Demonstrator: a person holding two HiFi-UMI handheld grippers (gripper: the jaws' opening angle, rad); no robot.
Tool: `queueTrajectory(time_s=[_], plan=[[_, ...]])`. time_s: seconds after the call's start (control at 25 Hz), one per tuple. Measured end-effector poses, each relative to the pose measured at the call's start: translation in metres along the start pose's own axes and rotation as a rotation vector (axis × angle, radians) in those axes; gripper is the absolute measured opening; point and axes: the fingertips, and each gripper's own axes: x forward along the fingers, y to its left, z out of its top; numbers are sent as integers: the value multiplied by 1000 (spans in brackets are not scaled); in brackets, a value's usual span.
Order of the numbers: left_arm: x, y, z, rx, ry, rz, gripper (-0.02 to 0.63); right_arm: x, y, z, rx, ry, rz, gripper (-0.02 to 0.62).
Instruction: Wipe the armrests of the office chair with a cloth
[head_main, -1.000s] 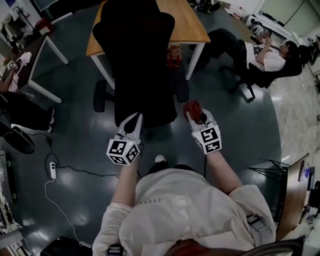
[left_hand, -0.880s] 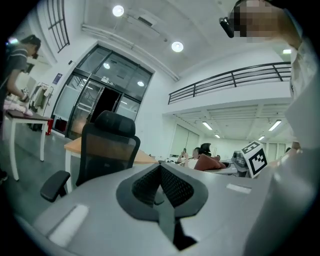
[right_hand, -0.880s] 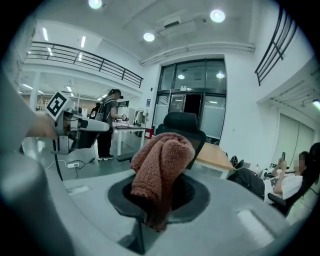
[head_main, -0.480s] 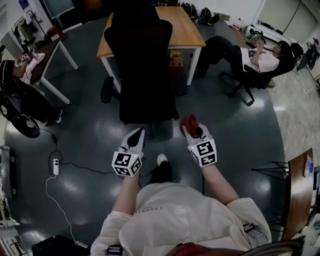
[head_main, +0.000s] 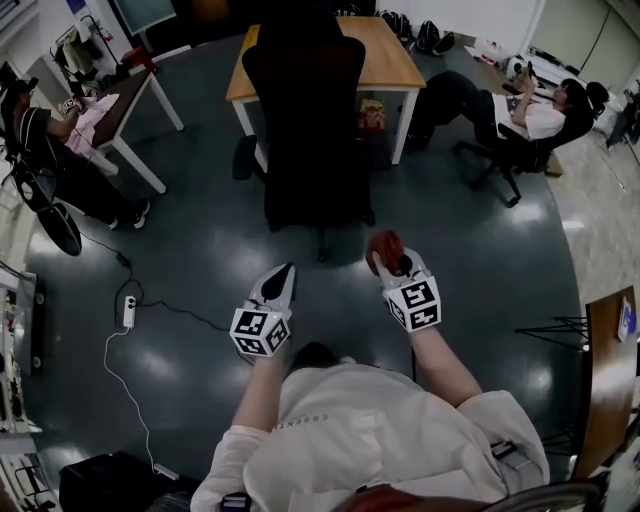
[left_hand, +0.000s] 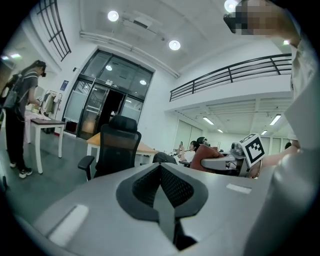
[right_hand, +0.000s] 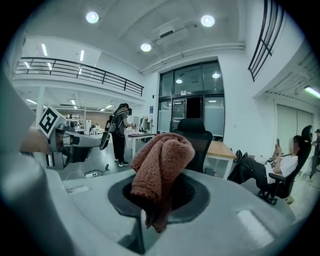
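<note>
Office chair (head_main: 305, 130) is seen at upper centre of the head view, back turned, well apart from both hand-held grippers.
The red-brown cloth (right_hand: 161, 162) is clamped in the right hand-held gripper (head_main: 388, 260); the left hand-held gripper (head_main: 282, 277) is closed on nothing. An armrest (head_main: 244, 158) is best approached from its side, the cloth's bunched end pressed flat on the pad before any stroke.

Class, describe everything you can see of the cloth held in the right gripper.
The cloth is reddish-brown, with a nubby, terry-like knit. It is bunched into a folded wad that stands up from the right gripper, whose jaws are shut on its lower end. Only the gripper touches it; the office chair stands apart, ahead.
</note>
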Motion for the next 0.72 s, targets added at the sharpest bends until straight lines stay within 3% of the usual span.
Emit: queueTrajectory(time_s=[0.44, 0.72], plan=[[-69, 14, 38, 56, -51, -51, 17, -27, 67, 29, 9, -36, -54, 55], [-116, 26, 42, 54, -82, -74, 17, -42, 112, 36, -6, -46, -82, 52]])
